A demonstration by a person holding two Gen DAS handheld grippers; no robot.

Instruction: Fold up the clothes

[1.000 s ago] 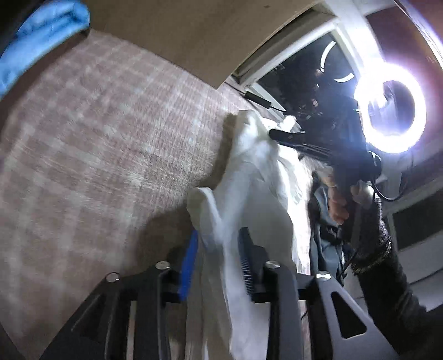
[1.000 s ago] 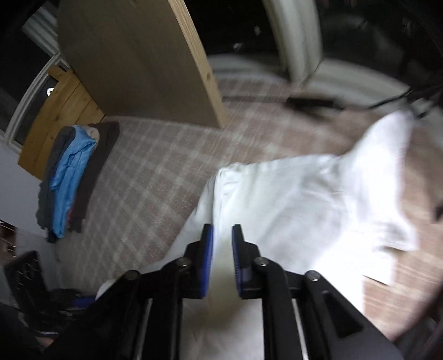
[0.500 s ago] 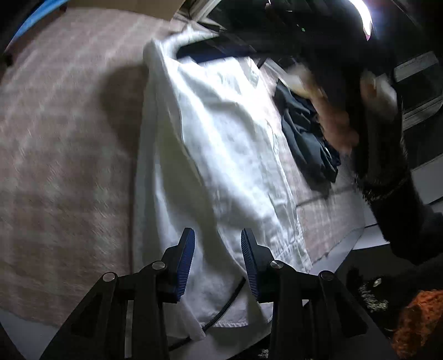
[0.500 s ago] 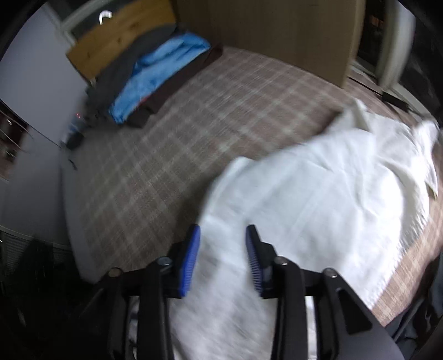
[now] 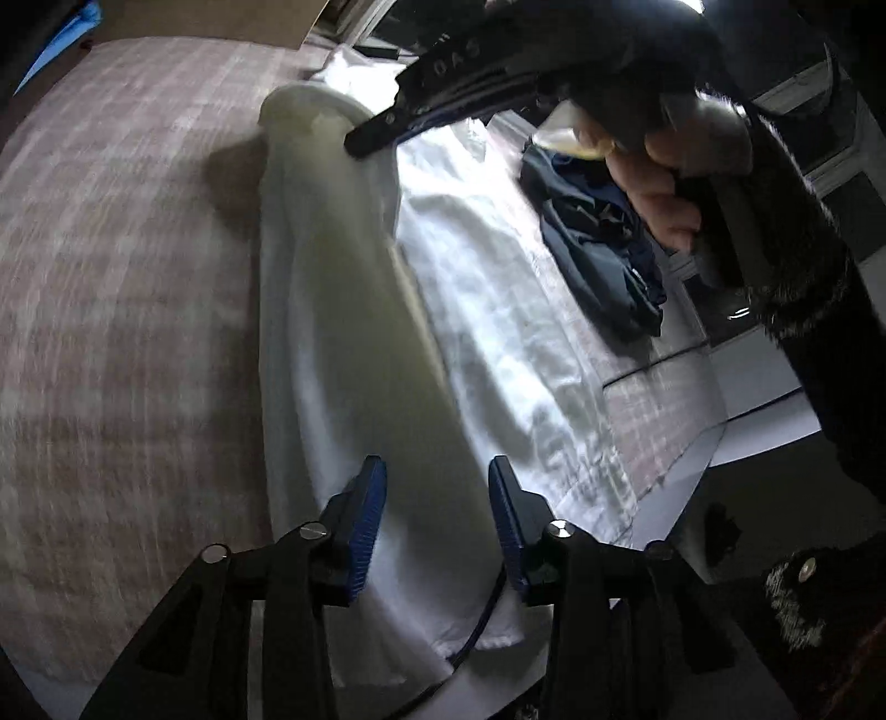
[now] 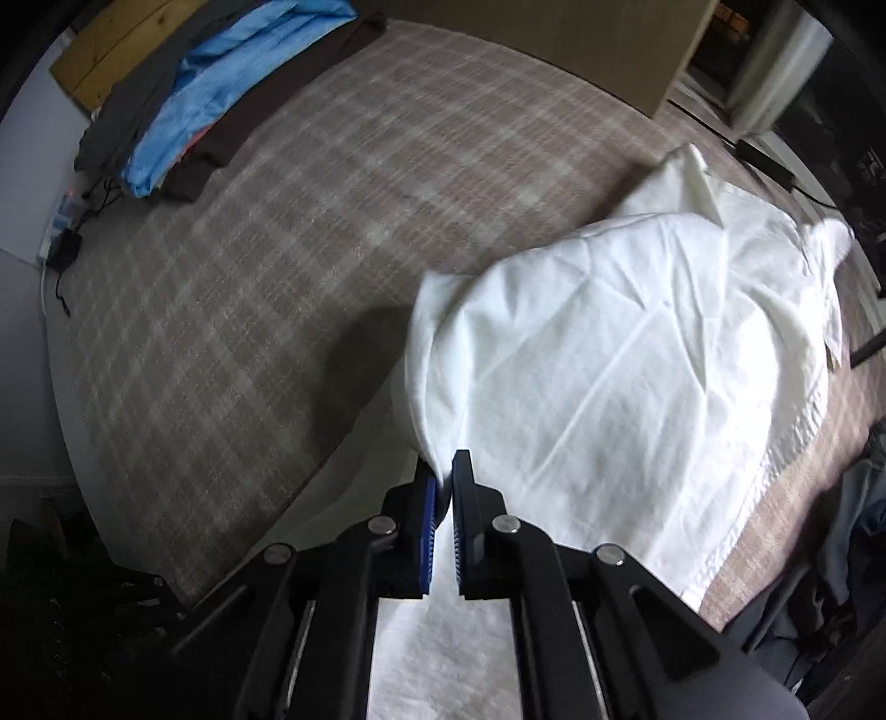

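The white shirt [image 6: 620, 354], thin, limp and probably slippery, sprawls on the plaid bed [image 6: 266, 266]; right tool [image 6: 441, 482] pinches its edge, left tool [image 5: 437, 498] gapes empty above it.

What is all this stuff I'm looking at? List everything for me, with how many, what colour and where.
white shirt: one, white, spread on the bed, a fold of it raised.
plaid bedcover: one, beige-brown check, under everything.
folded clothes: one pile, blue, grey and dark brown, far corner of the bed.
dark garment: one, navy, crumpled beside the shirt.
wooden board: one, light wood, behind the bed.
cable: one, dark, at the shirt's hem.
left gripper: black with blue pads, open over the shirt.
right gripper: black with blue pads, pinching the shirt's edge.
hand: one, holding the right gripper's handle.
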